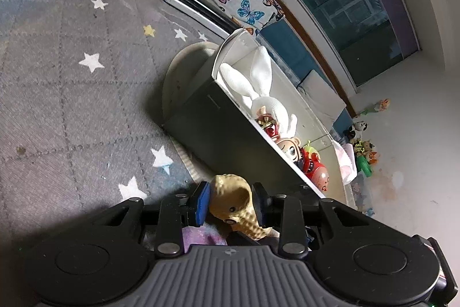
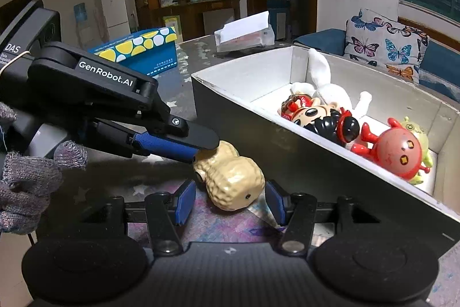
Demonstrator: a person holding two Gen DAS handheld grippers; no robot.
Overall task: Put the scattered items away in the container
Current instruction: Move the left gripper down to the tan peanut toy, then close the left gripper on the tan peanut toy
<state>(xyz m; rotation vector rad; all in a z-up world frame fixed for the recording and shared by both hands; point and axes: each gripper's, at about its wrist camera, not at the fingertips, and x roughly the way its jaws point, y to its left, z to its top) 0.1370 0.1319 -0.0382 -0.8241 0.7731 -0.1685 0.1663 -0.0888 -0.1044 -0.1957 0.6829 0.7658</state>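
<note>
A tan peanut-shaped toy point(image 1: 240, 203) sits between the blue pads of my left gripper point(image 1: 231, 205), which is shut on it. In the right wrist view the same peanut toy point(image 2: 233, 180) lies between the pads of my right gripper point(image 2: 231, 200), which is open around it; the left gripper point(image 2: 198, 148) comes in from the left and pinches the toy's far end. The open cardboard box point(image 2: 247, 74) stands just right of the toy and holds a white rabbit plush point(image 2: 325, 82), a big-headed doll point(image 2: 313, 112) and a red round figure point(image 2: 394, 151). The box point(image 1: 230, 120) also shows in the left wrist view.
The table has a grey star-patterned cloth point(image 1: 72, 62). A blue box with yellow spots point(image 2: 141, 48) and a tissue pack point(image 2: 244, 33) stand behind. A butterfly cushion point(image 2: 385, 45) lies on the blue sofa. Small toys point(image 1: 362, 148) lie on the floor.
</note>
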